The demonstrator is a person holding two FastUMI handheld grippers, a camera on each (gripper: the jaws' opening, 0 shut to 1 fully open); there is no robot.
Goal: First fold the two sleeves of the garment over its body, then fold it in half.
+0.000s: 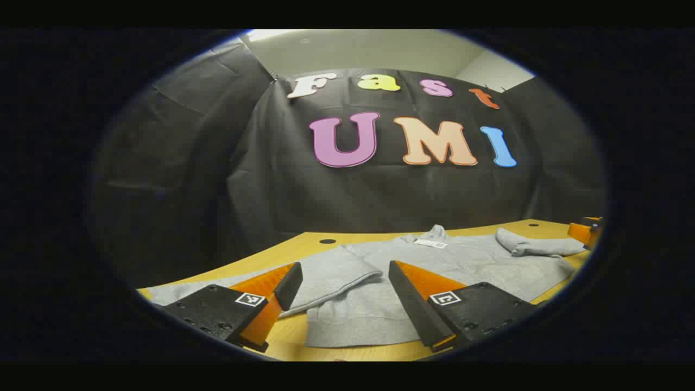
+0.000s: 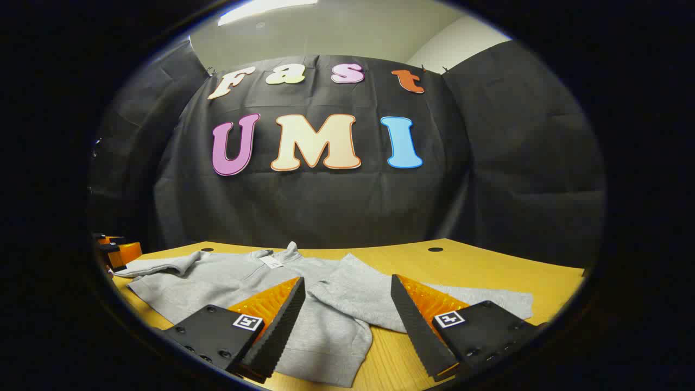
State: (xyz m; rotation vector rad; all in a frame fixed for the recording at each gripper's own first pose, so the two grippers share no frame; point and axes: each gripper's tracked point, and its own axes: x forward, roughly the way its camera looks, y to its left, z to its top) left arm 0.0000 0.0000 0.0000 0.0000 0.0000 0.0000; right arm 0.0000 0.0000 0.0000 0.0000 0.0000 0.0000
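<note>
A grey sweatshirt (image 1: pixel 434 260) lies flat on a yellow wooden counter (image 2: pixel 488 260), both sleeves spread outward and neither yet folded over the body, as two hand-held claws hang low above its near hem. The left claw (image 1: pixel 345 293) stands with its jaws wide apart and nothing between them; just ahead of its fingertips lies the left sleeve (image 1: pixel 326 271), running off past its left finger. The right claw (image 2: pixel 347 309) is likewise spread and empty, with the right sleeve (image 2: pixel 380 296) directly ahead and trailing away past its right finger toward the counter's edge. Each claw appears lined up on the sleeve of its own side, a placement that suits the first step of the task, folding the sleeves inward; no cloth is touched so far as either view shows. Beyond both claws, at the far end of the garment, the collar (image 2: pixel 288 251) stands slightly raised with a white tag (image 2: pixel 271 262) beside it. In the right gripper view the other claw's orange body shows far off to the left. The counter is smooth, with a dark round hole (image 2: pixel 435 249) near its back edge. Black cloth walls close the booth behind, under a pale ceiling with a bright light panel (image 2: pixel 266 8).
</note>
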